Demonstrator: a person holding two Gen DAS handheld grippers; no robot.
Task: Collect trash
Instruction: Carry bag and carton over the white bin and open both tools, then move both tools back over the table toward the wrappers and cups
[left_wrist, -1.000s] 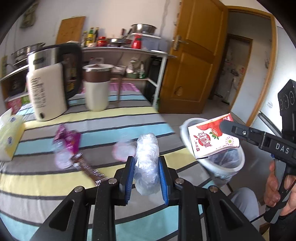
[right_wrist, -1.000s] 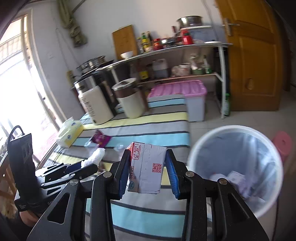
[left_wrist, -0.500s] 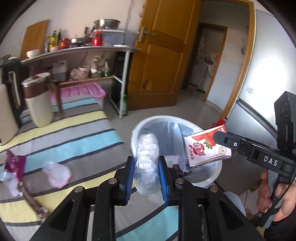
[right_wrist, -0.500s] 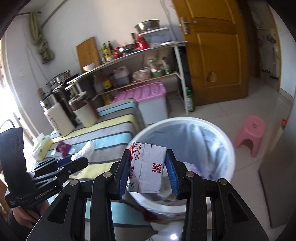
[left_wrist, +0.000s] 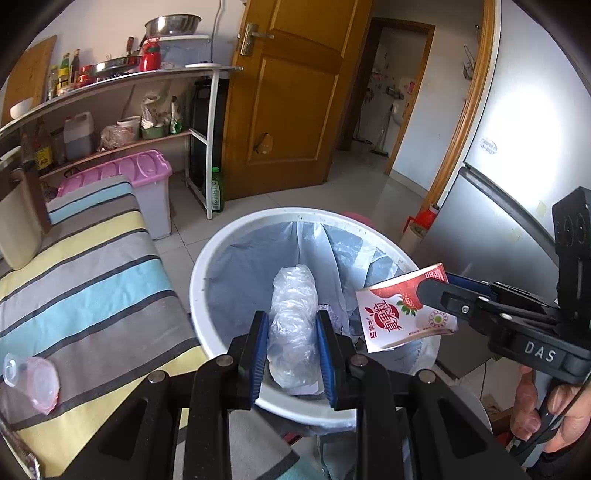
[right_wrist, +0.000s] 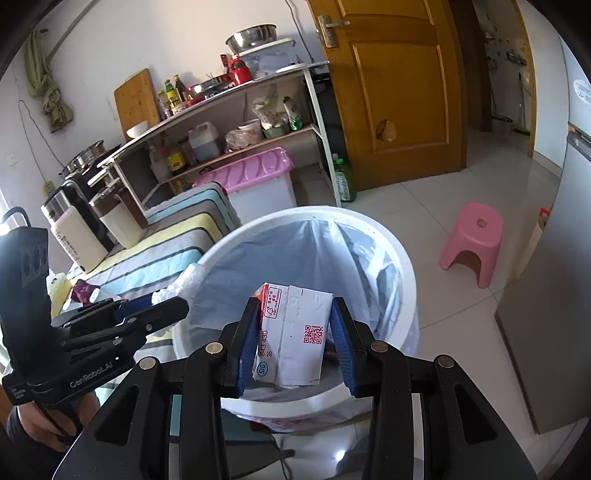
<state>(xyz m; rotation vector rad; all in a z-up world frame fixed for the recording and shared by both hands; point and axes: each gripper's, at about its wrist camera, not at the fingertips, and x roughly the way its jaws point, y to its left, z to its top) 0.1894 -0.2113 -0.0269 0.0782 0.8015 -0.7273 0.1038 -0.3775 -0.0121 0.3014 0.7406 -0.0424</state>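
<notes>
A crumpled wad of clear plastic (left_wrist: 293, 332) is clamped between the blue pads of the left tool (left_wrist: 291, 347), which is held over the mouth of a white waste bin (left_wrist: 236, 236) lined with a pale plastic bag. A flattened drink carton (right_wrist: 291, 336), white with a printed code on the side that faces the camera, is gripped by the right tool (right_wrist: 293, 339) and is likewise held above the open bin. In the left wrist view the same carton is seen from its red strawberry-printed side, pinched at the right rim of the bin, with a hand (left_wrist: 546, 413) on the tool's handle below it. A few scraps are seen at the bottom of the liner, partly hidden behind the plastic wad.

The bin is set just beside a bench covered with a striped cloth (left_wrist: 92, 280) in grey, yellow and blue. On that cloth a clear plastic lid with a pink tint (left_wrist: 40, 380) is left near the lower left edge, and a purple wrapper (right_wrist: 83, 293) is seen farther back in the right wrist view. A cream kettle (right_wrist: 75, 236) and a brown-lidded container (right_wrist: 118, 218) are stood at the far end of the bench. Beyond it, a pink-lidded storage box (right_wrist: 258, 181) is placed under a metal shelf rack (right_wrist: 236, 92) loaded with bottles and bowls. A pink stool (right_wrist: 474, 240) is stood on the tiled floor to the right of the bin, near a wooden door (right_wrist: 399, 88).
</notes>
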